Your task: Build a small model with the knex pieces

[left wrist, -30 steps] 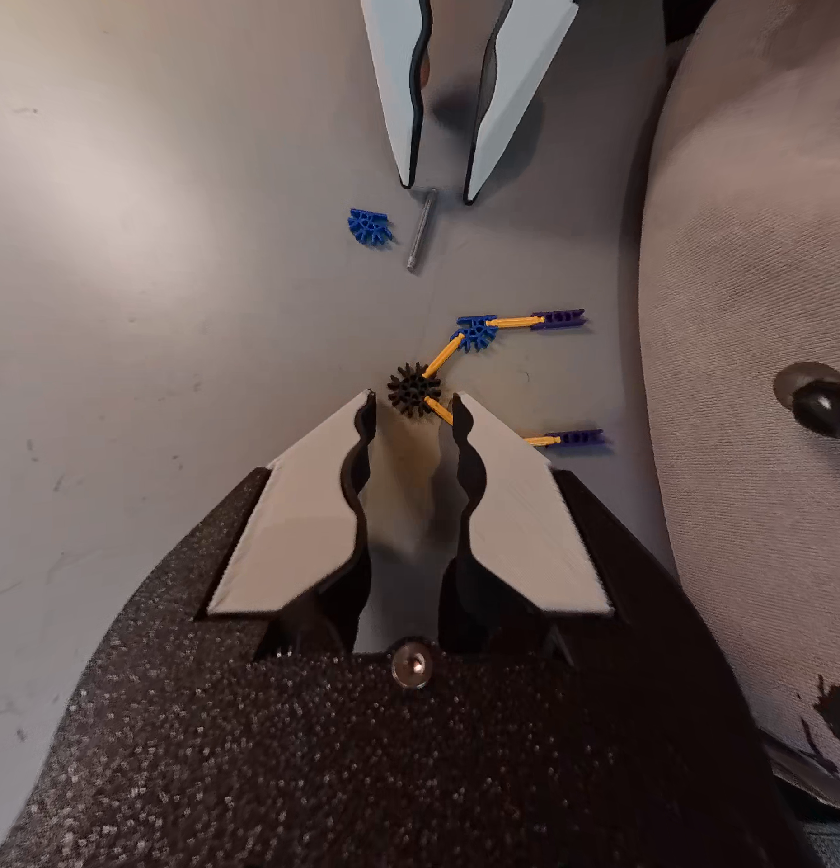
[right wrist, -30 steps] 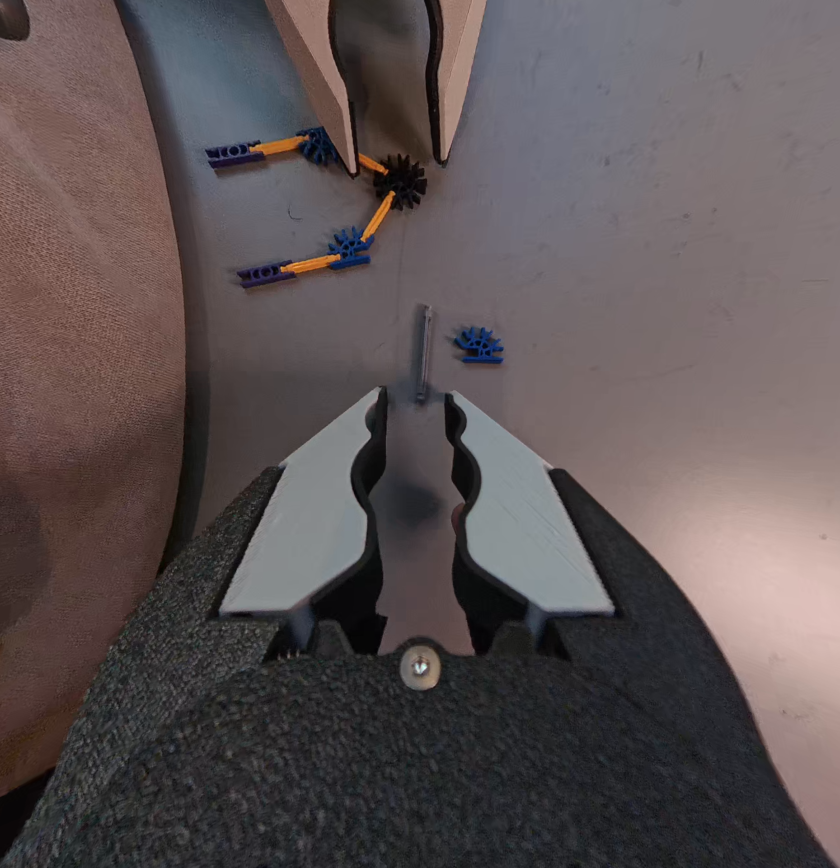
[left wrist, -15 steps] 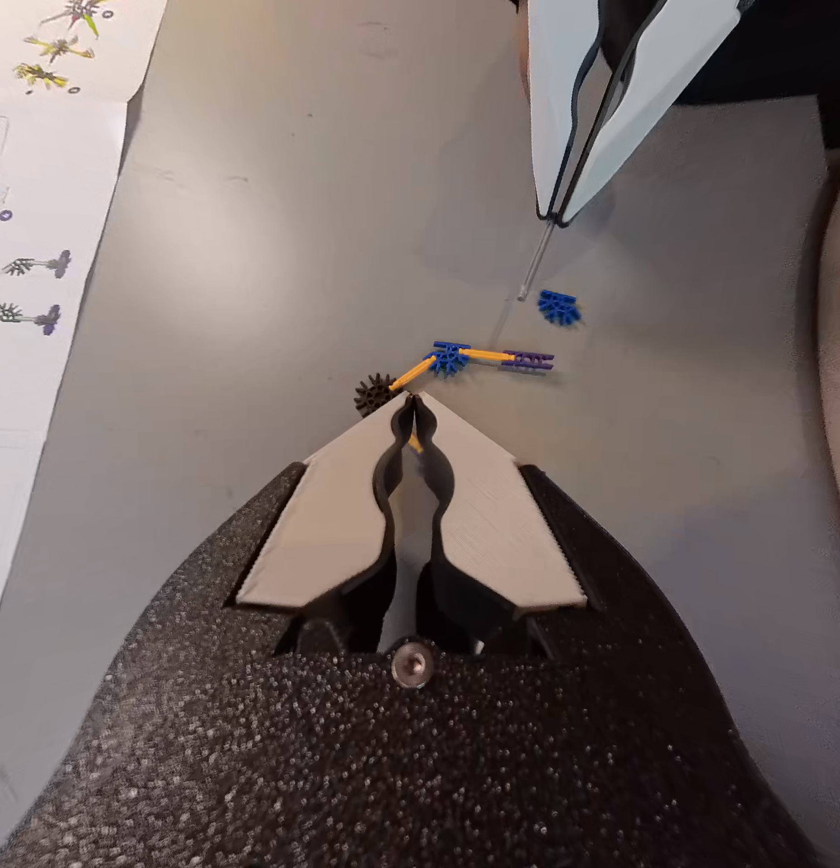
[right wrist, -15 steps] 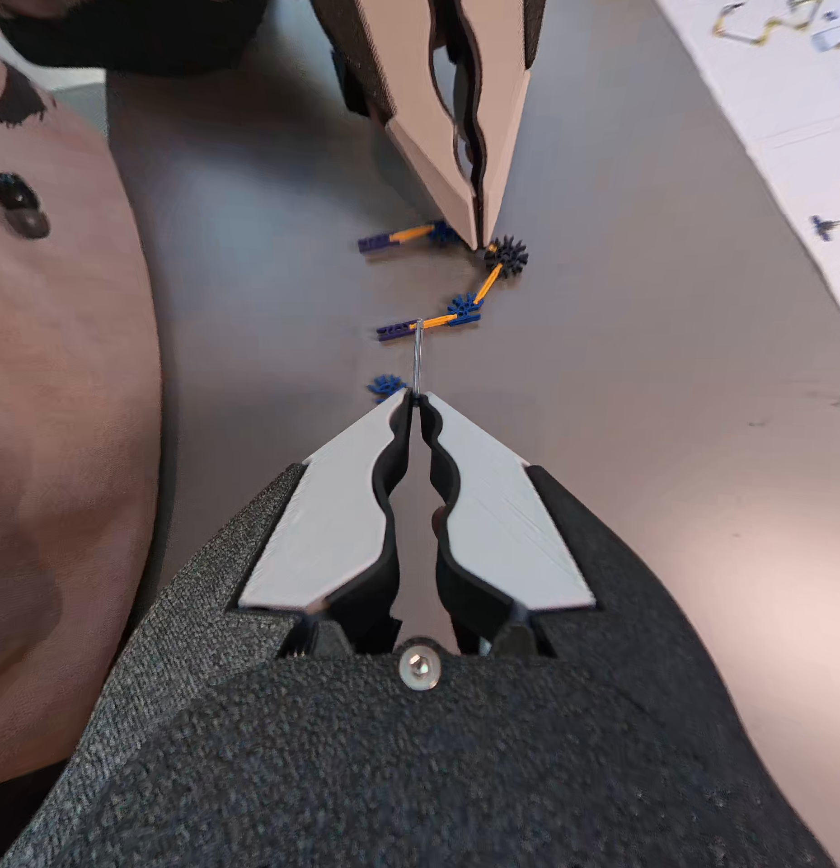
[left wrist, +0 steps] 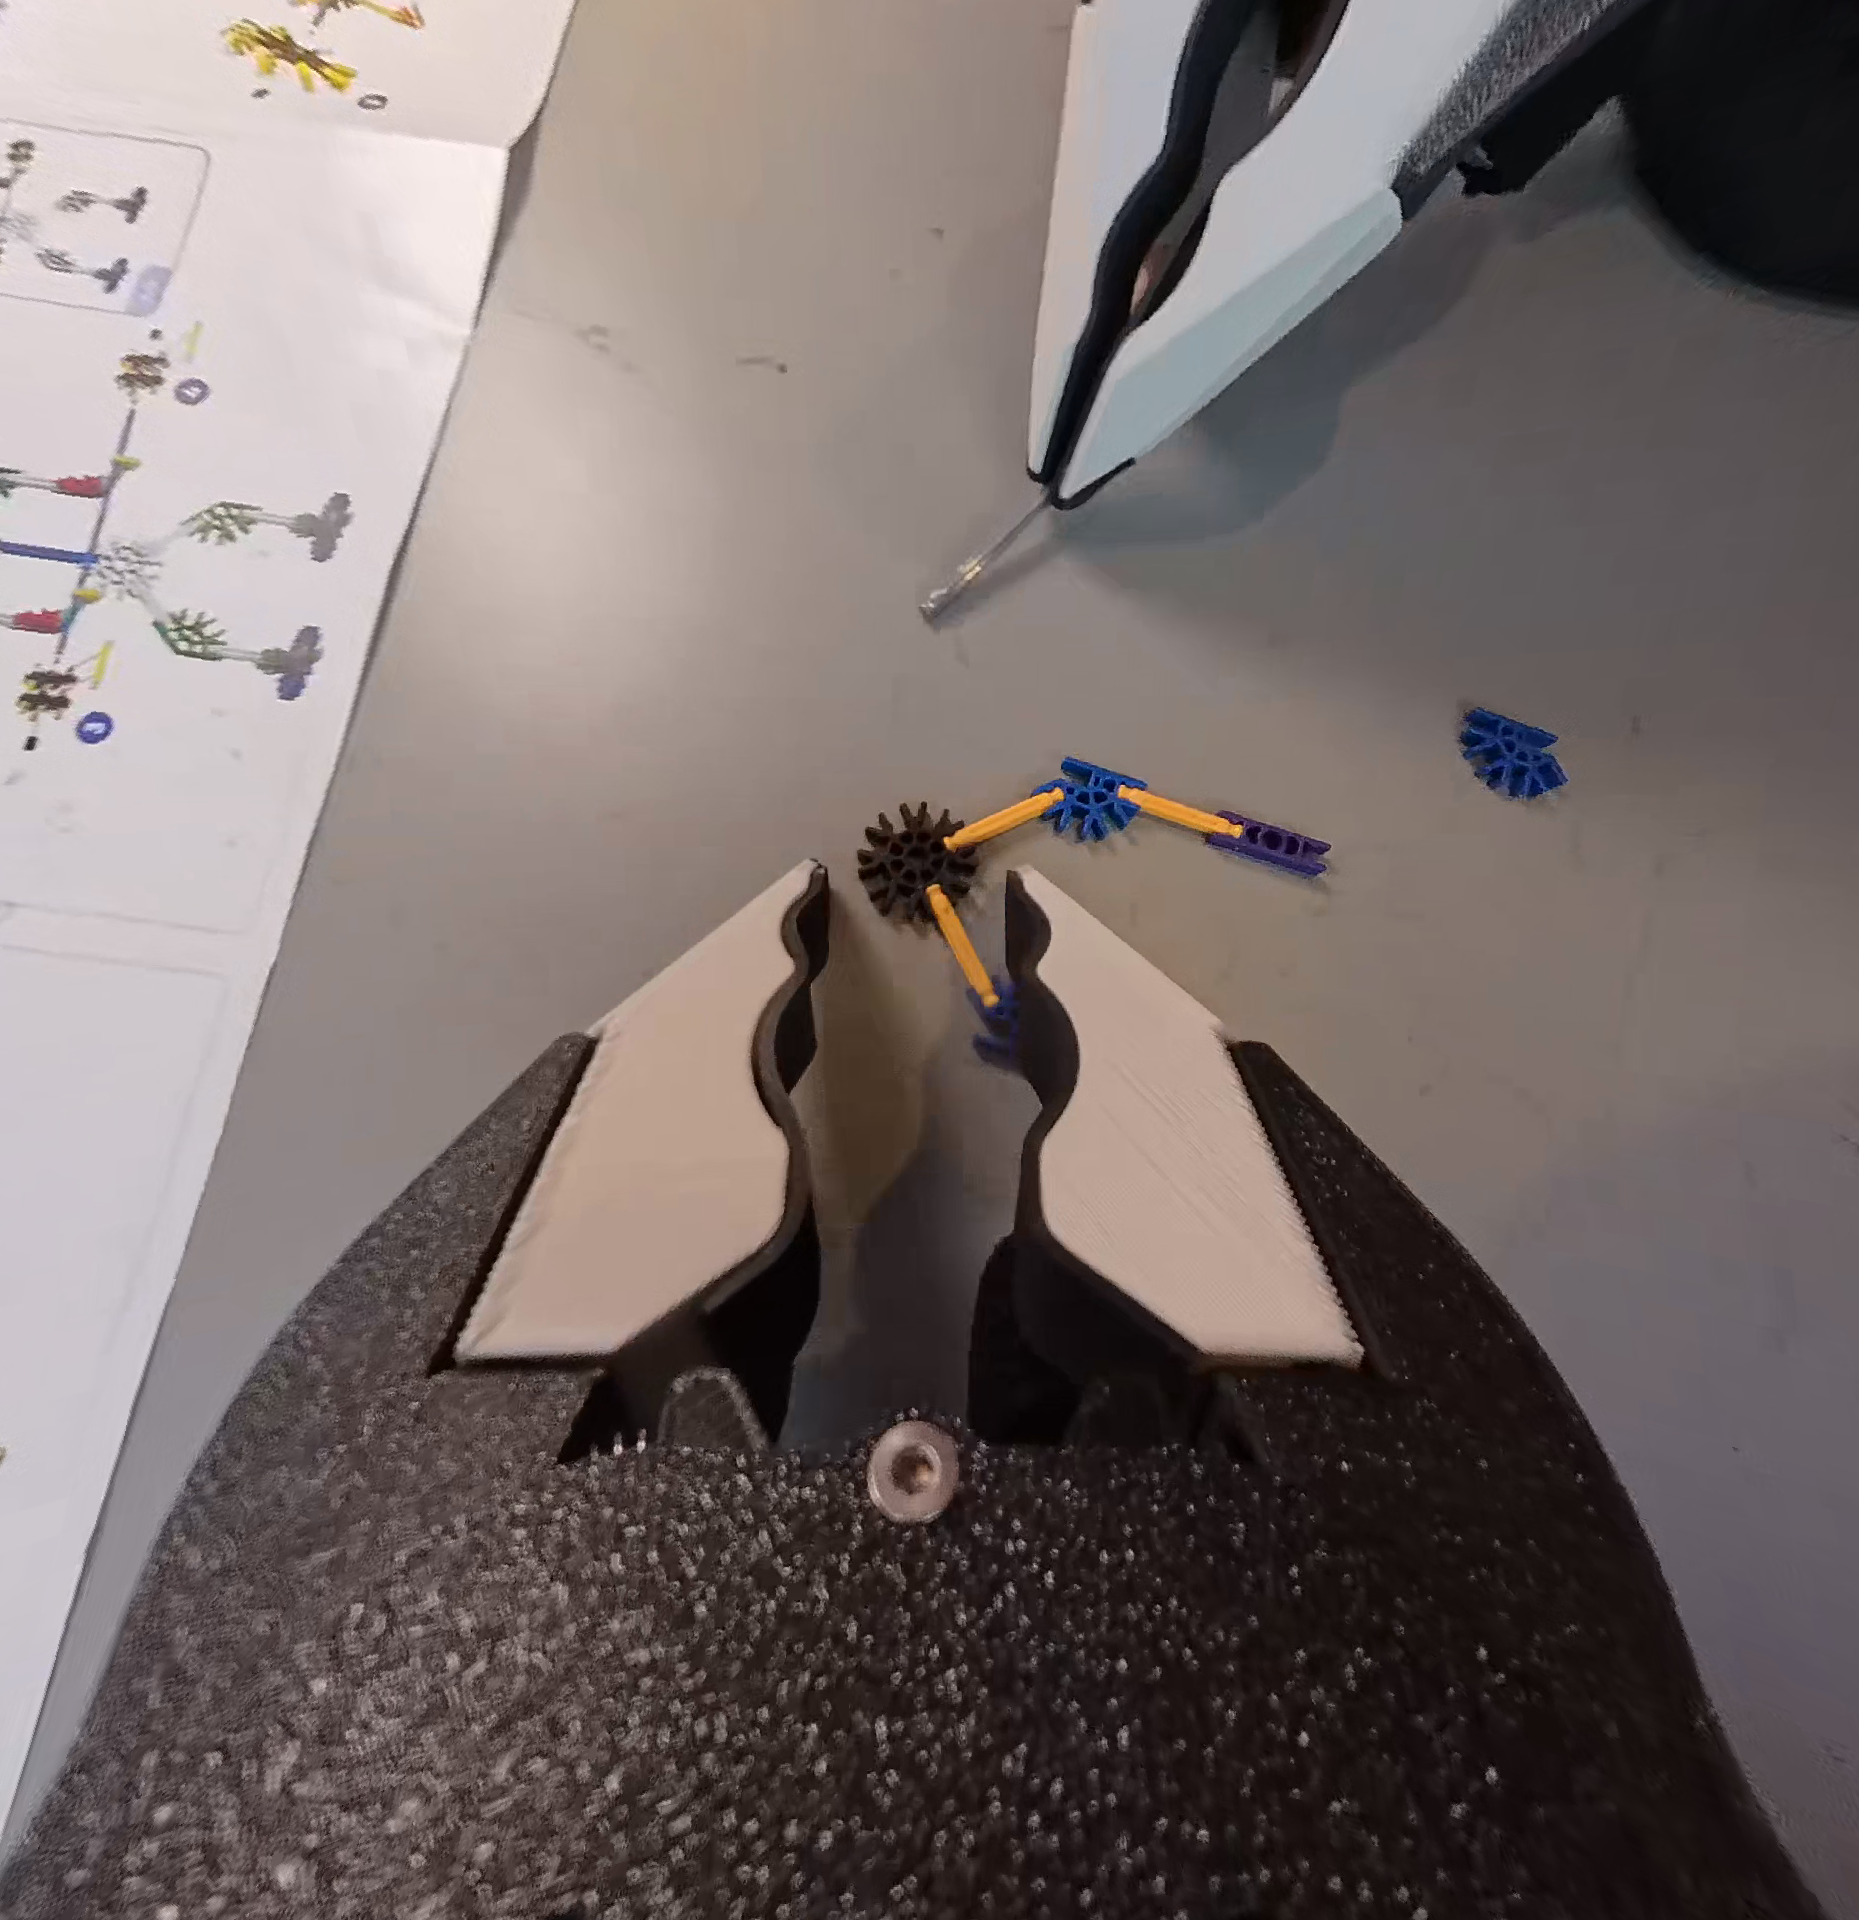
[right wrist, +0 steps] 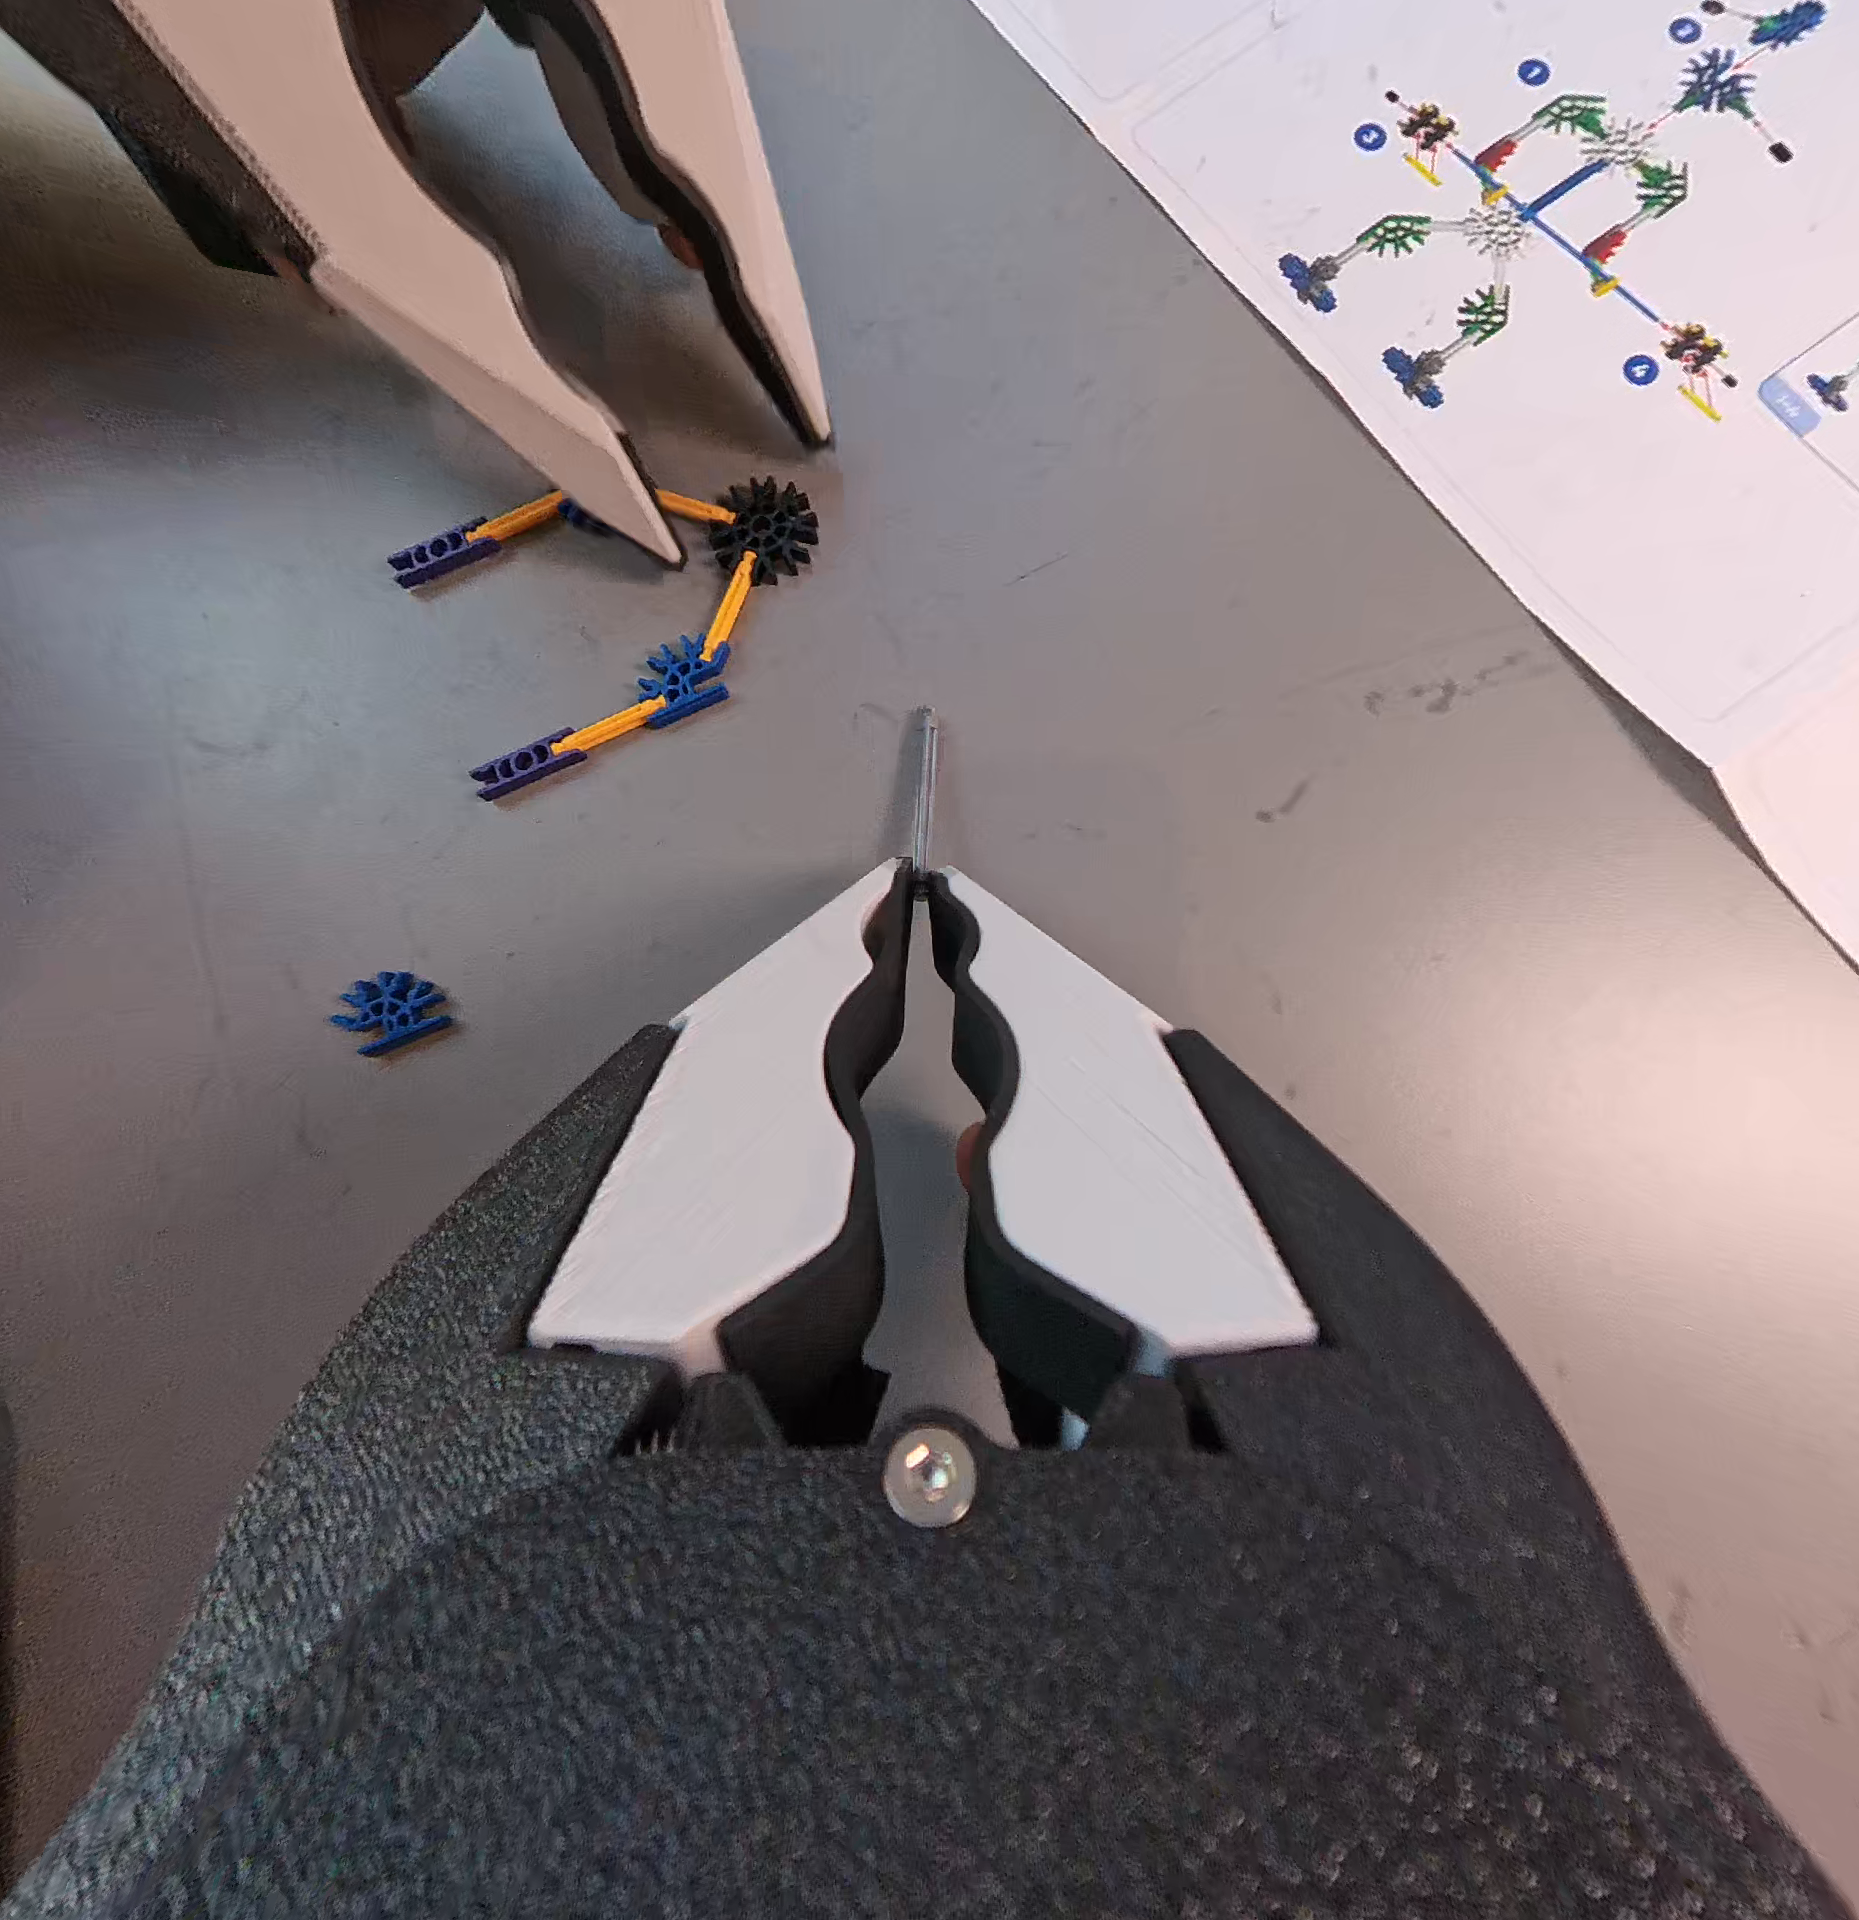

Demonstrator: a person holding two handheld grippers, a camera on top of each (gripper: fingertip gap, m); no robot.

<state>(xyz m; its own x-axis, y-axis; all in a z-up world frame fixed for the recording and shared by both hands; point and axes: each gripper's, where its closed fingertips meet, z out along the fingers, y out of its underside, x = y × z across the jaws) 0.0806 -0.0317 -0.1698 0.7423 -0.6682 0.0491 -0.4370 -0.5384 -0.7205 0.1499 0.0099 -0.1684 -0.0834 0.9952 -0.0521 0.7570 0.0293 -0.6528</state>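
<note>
Lower centre of right view: right tool [right wrist: 920, 878] pinched closed on grey rod [right wrist: 923, 779], tip toward black hub [right wrist: 764, 530]. Left tool [left wrist: 914, 883] open, straddling hub assembly on worktop [left wrist: 696, 416]. Best keep rod level with hub socket.

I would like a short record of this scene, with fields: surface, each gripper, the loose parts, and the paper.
surface: grey table
left gripper: open, tips astride a yellow rod of the assembly
right gripper: shut on grey rod, which points forward
assembly: black round connector with two arms of yellow rods, blue connectors and purple end pieces
loose part: blue connector, lying apart
paper: printed instruction sheet at table edge
</note>
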